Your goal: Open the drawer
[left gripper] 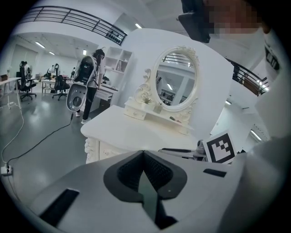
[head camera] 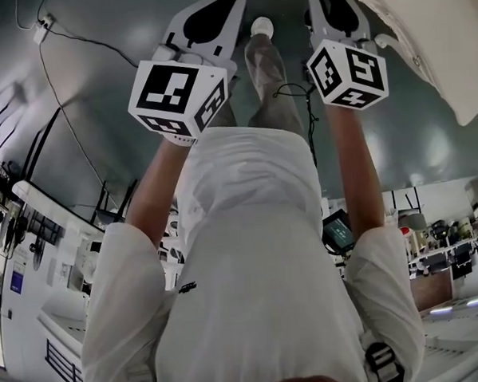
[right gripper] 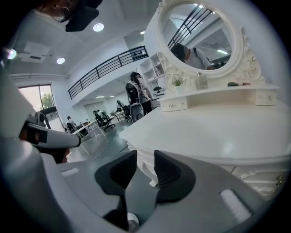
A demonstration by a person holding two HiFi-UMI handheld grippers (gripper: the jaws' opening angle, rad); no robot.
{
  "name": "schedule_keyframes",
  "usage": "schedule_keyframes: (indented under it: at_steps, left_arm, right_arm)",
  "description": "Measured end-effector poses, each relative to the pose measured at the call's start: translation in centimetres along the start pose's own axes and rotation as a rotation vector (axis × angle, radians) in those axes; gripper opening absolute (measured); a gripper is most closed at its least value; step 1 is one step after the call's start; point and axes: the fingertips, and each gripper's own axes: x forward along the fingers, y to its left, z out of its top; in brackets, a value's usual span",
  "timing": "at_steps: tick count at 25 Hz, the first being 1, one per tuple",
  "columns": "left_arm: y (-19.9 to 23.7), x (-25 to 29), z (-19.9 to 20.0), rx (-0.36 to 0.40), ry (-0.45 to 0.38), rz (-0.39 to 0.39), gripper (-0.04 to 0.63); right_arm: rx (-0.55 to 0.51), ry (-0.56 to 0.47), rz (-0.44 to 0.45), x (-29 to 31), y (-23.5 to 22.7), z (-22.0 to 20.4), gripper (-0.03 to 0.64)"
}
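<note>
The left tongs (left gripper: 143, 154) are closed tip to tip on nothing. The right tongs (right gripper: 144, 157) stand apart and empty, in the air just short of the white desk's (right gripper: 218, 132) corner. The knobbed drawer (right gripper: 273, 178) looks shut, under the desk's near edge. An oval mirror (right gripper: 200, 36) stands along the far edge.

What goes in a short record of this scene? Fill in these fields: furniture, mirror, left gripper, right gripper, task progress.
furniture: white dressing table, top mostly bare
mirror: oval mirror upright on the back shelf, small plant at its foot
left gripper: jaws together, nothing held
right gripper: jaws apart, empty, short of the table's edge
task progress: no drawer touched yet; small shelf drawer looks closed
</note>
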Motion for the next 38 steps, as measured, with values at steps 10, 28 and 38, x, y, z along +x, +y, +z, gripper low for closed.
schedule_keyframes:
  at_steps: [10, 28, 38]
  left_arm:
    - [1.4, 1.2, -1.5, -0.022, 0.014, -0.001, 0.009]
    - [1.3, 4.2, -2.9, -0.031, 0.065, -0.027, 0.009]
    - [1.7, 5.1, -3.2, -0.029, 0.094, -0.043, 0.009]
  right_arm:
    - [0.048, 0.019, -0.036, 2.8, -1.1, -1.5, 0.149]
    - [0.165, 0.067, -0.134, 5.9, -5.3, -4.8, 0.167]
    - [0.210, 0.108, -0.151, 7.8, -6.4, -6.7, 0.183]
